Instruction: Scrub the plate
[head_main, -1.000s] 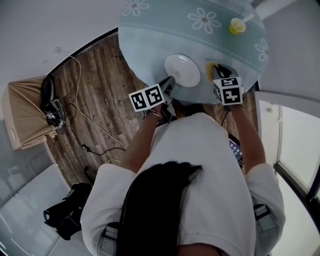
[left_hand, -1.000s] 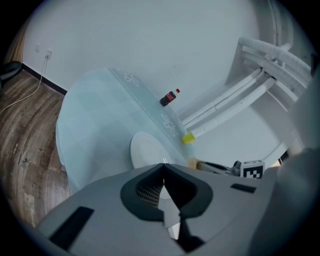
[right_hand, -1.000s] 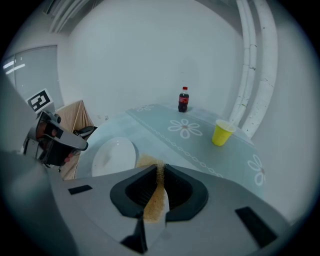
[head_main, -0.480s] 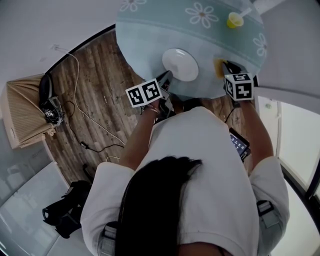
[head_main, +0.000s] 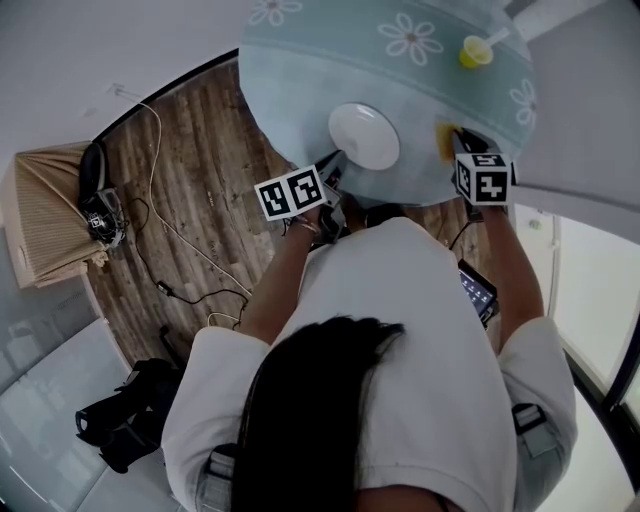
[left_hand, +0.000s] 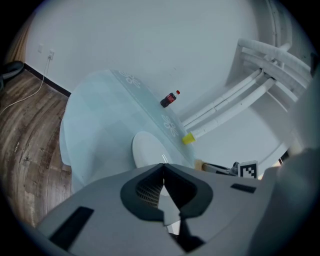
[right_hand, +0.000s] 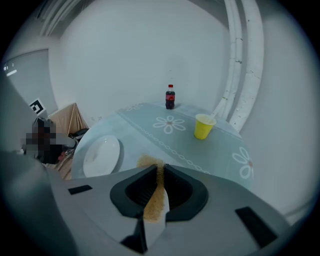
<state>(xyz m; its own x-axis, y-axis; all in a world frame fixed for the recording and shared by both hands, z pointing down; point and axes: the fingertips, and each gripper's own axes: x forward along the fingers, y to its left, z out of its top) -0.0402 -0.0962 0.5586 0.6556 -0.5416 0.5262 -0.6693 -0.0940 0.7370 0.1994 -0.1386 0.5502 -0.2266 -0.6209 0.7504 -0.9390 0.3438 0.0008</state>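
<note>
- The person leans over the round table (head_main: 300, 70), with both arms reaching forward and down.
- The left arm is bent. It holds the left gripper (head_main: 337, 160) at the near left edge of the white plate (head_main: 364, 136).
- The jaws of the left gripper are closed tight together. Their tips sit right at the rim of the plate. I cannot tell if they pinch the rim or only touch it.
- The right arm goes almost straight along the person's side. It holds the right gripper (head_main: 459, 137) at the near right edge of the table.
- The right gripper points down at the cloth. Its jaws are nearly together and squeeze a thin brown-yellow sponge (right_hand: 153, 204). A bit of the sponge sticks out past the tips.
- The plate lies flat on the blue flower cloth, near the side of the table where the person stands. It is between the two grippers.
- The sponge is off to the right of the plate and does not touch it.
- A yellow cup (head_main: 474, 52) stands at the far right of the table. A small cola bottle (right_hand: 170, 96) stands at the far edge.
- A second ago the right gripper held the sponge just beside the right side of the plate. Now it has slid away to the right, and there is bare cloth between sponge and plate.
- The left gripper has stayed at the same spot on the plate's edge, closed as before.
- The plate has not moved on the table.
</note>
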